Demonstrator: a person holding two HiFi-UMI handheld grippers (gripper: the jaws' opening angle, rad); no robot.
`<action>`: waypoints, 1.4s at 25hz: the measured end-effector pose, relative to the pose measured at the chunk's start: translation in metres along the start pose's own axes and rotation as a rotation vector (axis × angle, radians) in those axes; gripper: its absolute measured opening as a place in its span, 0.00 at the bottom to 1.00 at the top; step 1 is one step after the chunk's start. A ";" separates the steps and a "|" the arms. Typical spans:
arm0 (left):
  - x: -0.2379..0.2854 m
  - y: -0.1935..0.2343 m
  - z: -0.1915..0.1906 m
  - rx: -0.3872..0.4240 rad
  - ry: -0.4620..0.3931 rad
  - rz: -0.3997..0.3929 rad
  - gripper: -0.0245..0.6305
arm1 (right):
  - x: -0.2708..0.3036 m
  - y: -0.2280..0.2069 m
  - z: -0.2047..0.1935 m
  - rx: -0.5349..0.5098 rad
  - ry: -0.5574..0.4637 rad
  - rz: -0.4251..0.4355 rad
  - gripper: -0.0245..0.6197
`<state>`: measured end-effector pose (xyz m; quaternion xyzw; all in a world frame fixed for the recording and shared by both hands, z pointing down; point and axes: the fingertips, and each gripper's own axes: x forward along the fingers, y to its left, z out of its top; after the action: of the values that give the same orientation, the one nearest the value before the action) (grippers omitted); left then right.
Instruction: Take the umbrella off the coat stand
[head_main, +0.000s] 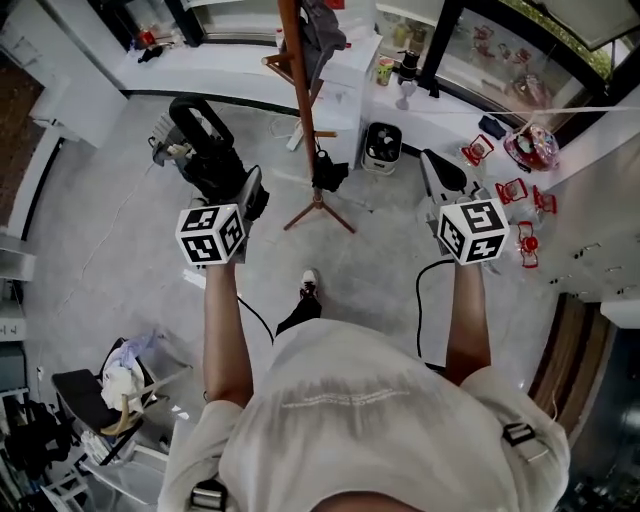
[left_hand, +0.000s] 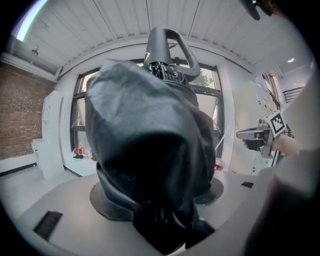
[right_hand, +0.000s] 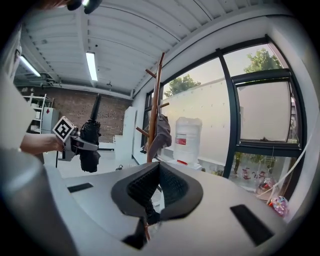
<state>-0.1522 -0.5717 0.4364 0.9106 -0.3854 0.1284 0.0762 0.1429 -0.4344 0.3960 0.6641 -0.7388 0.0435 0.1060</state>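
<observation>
The black folded umbrella (head_main: 205, 150) is clear of the brown wooden coat stand (head_main: 293, 90), out to its left, loop handle (head_main: 196, 112) pointing away from me. My left gripper (head_main: 232, 185) is shut on its bunched fabric. In the left gripper view the umbrella (left_hand: 150, 150) fills the frame between the jaws of the left gripper (left_hand: 160, 200), handle (left_hand: 170, 47) on top. My right gripper (head_main: 435, 165) hangs to the stand's right. Its pads (right_hand: 158, 172) meet with nothing between them. That view shows the stand (right_hand: 154, 115) ahead and the umbrella (right_hand: 91, 145) at left.
A grey garment (head_main: 322, 30) hangs on the stand and a black bag (head_main: 328, 172) hangs low by its legs. A white fan unit (head_main: 381, 148) stands behind. Red items (head_main: 515, 190) lie at right, a cluttered chair (head_main: 110, 395) at bottom left, a water jug (right_hand: 188, 141) by the window.
</observation>
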 end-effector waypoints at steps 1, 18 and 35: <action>-0.010 -0.001 0.000 0.007 -0.007 0.007 0.50 | 0.000 0.002 0.003 -0.006 -0.006 0.008 0.07; -0.097 -0.008 0.017 0.035 -0.083 0.087 0.50 | 0.009 0.038 0.025 -0.111 -0.036 0.085 0.07; -0.082 -0.009 0.008 0.024 -0.048 0.052 0.50 | 0.012 0.043 0.022 -0.124 -0.016 0.083 0.07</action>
<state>-0.1997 -0.5115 0.4041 0.9040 -0.4089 0.1132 0.0526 0.0970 -0.4454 0.3800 0.6252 -0.7679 -0.0032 0.1390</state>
